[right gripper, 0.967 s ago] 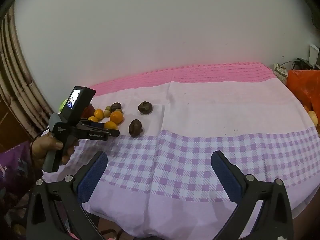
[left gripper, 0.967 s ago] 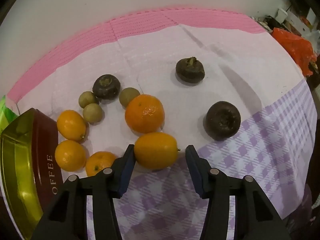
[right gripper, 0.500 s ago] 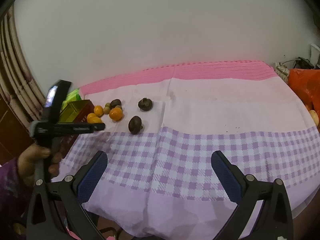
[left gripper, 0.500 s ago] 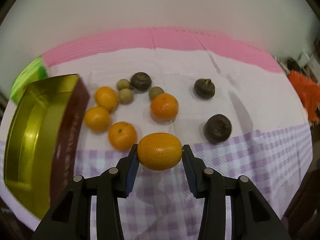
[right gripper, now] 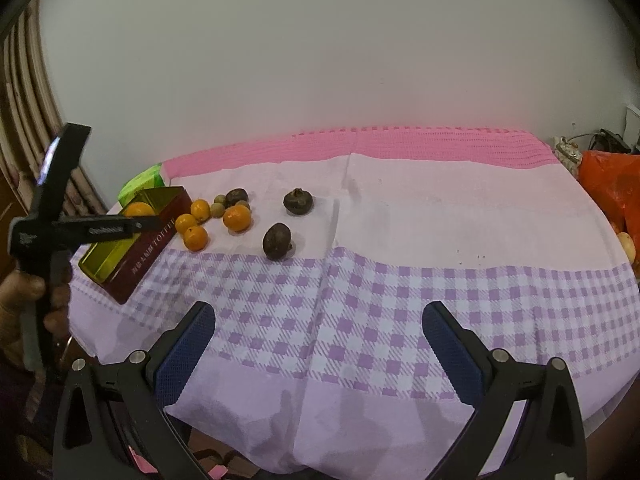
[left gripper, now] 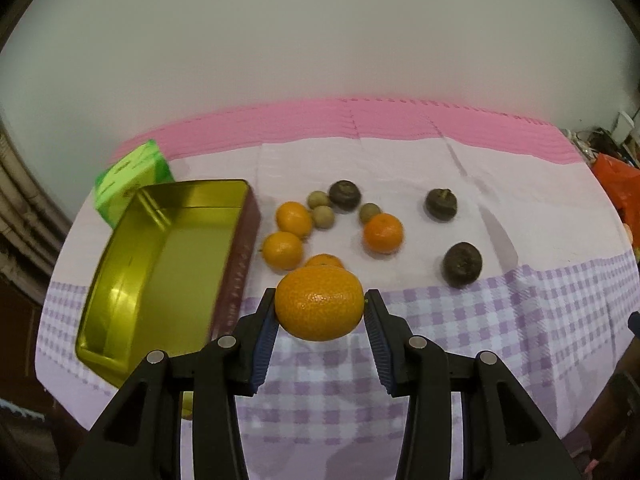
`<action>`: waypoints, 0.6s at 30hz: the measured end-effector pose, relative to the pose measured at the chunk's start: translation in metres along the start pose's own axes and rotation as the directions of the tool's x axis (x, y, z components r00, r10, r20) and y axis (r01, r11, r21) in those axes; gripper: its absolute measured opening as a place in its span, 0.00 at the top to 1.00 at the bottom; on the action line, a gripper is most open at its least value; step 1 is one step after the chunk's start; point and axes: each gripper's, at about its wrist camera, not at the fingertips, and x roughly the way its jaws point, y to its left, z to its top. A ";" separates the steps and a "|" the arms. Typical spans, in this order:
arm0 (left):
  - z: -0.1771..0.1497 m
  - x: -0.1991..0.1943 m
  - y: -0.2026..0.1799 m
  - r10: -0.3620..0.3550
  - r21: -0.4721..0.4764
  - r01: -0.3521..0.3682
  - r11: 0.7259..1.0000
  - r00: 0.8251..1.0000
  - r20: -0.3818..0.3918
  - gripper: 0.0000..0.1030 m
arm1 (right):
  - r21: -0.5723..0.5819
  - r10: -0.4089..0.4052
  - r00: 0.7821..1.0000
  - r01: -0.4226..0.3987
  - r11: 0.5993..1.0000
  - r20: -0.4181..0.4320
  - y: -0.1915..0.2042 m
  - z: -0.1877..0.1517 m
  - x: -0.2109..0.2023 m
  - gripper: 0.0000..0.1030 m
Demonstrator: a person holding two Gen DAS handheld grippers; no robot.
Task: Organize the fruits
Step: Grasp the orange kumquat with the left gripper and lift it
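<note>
My left gripper is shut on an orange and holds it in the air above the cloth, just right of the open gold tin. In the right wrist view the held orange hangs over the tin. Several oranges, small greenish fruits and dark brown fruits lie on the cloth right of the tin. My right gripper is open and empty near the table's front edge.
A green box stands behind the tin. An orange plastic bag lies at the table's right edge. The table wears a pink and purple checked cloth. A white wall rises behind.
My left gripper closed on the orange, lifted it off the cloth and pulled back toward the tin. The right gripper has stayed still.
</note>
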 end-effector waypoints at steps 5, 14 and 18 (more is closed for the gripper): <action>-0.005 -0.002 0.016 0.048 -0.008 -0.048 0.999 0.999 0.010 0.57 | -0.016 -0.011 1.000 0.011 1.000 -0.010 0.003 -0.003 0.005 0.00; -0.006 0.009 0.058 0.157 -0.001 -0.157 0.988 0.988 0.005 0.57 | -0.042 -0.030 0.999 0.028 0.999 -0.031 0.005 -0.008 0.012 0.00; -0.002 0.019 0.078 0.204 -0.005 -0.204 0.979 0.979 -0.011 0.57 | -0.046 -0.038 0.999 0.036 0.998 -0.036 0.004 -0.009 0.015 0.00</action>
